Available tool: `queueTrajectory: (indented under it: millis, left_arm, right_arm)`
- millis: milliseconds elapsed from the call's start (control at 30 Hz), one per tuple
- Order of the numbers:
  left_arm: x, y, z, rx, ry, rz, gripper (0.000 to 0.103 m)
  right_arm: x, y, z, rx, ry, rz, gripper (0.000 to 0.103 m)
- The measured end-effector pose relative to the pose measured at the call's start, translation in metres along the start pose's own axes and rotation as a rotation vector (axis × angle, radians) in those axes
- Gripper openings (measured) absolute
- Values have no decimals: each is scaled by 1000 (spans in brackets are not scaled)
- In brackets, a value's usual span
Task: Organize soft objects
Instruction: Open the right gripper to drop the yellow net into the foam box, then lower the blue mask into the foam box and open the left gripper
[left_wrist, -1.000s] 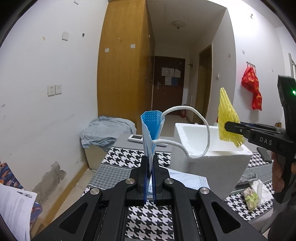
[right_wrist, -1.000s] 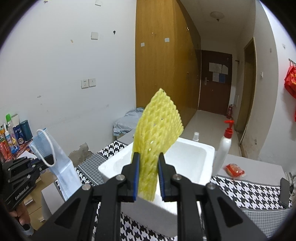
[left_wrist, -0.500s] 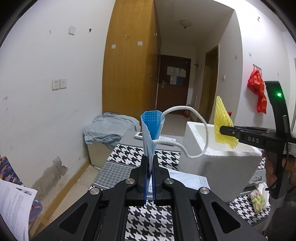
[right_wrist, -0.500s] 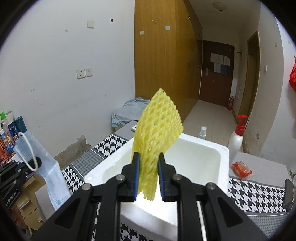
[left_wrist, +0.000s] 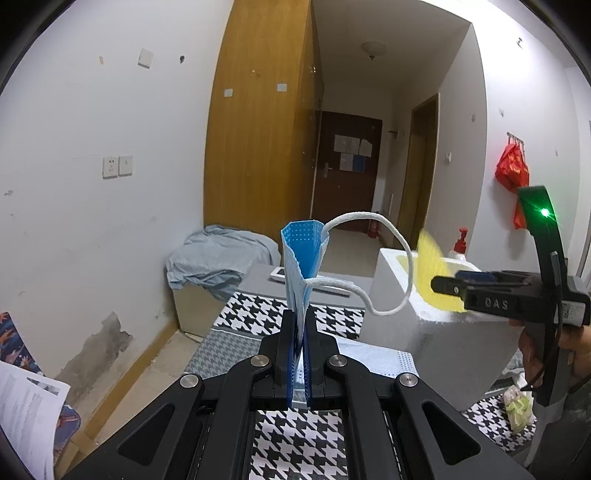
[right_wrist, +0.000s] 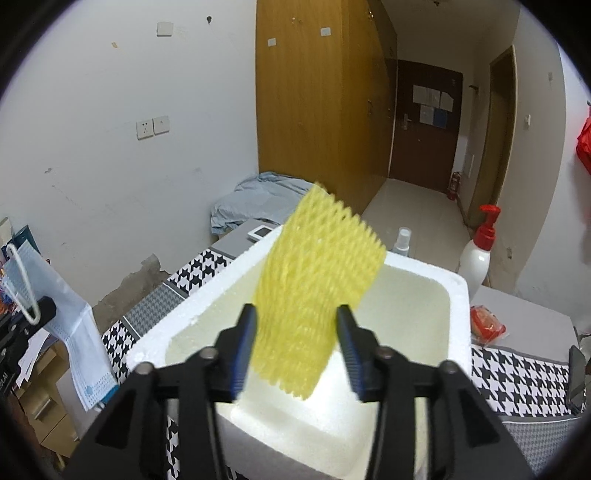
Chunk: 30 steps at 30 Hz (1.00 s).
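My left gripper (left_wrist: 300, 321) is shut on a blue face mask (left_wrist: 301, 258), which stands upright with its white ear loop hanging to the right. To its right stands the white foam box (left_wrist: 424, 325) on the houndstooth table. My right gripper (right_wrist: 295, 332) hangs over the box's (right_wrist: 424, 267) near rim, and its jaws are opening. The yellow foam fruit net (right_wrist: 317, 280) is between them, blurred and loose, with gaps to both pads. In the left wrist view the net (left_wrist: 437, 273) is a yellow smear at the right gripper's (left_wrist: 443, 285) tip. The mask (right_wrist: 74, 332) shows at far left.
A white pump bottle with a red top (right_wrist: 478, 258) and a small spray bottle (right_wrist: 400, 240) stand behind the box. A red packet (right_wrist: 487, 325) lies to its right. Another mask (left_wrist: 369, 356) lies flat in front of the box. Loose papers (left_wrist: 26, 413) sit at far left.
The right jaws have spread apart and let go of the yellow net, which now tilts and slips down over the box. The left gripper still clamps the mask.
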<state>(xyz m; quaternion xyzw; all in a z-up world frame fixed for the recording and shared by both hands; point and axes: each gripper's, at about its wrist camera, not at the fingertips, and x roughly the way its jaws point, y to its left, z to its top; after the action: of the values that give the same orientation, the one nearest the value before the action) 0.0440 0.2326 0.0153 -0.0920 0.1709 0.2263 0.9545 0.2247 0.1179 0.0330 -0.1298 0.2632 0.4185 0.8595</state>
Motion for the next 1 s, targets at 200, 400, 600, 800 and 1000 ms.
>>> queueTrajectory:
  millis: [200,400,600,800,1000]
  left_arm:
    - [-1,4,8,-9,-17,-4,4]
    - [-7,8,24,-29,-41,-20,4]
    - [-12,4,45,-29,-68,-54,4]
    - [-11,-15,59,4,-81,-93,4]
    - [-4,-34,65,21,-79,-140,4]
  right_arm:
    - [-4,-1,-1,3,-9,-10,76]
    - [-12,-4,-4,6,-26,-12,79]
    - [-26,-11,-8,19,-56,-17,80]
    - [-40,-22,-15,42,-81,-26,84]
    - [-52,-34,-24,46,-102,-47,86]
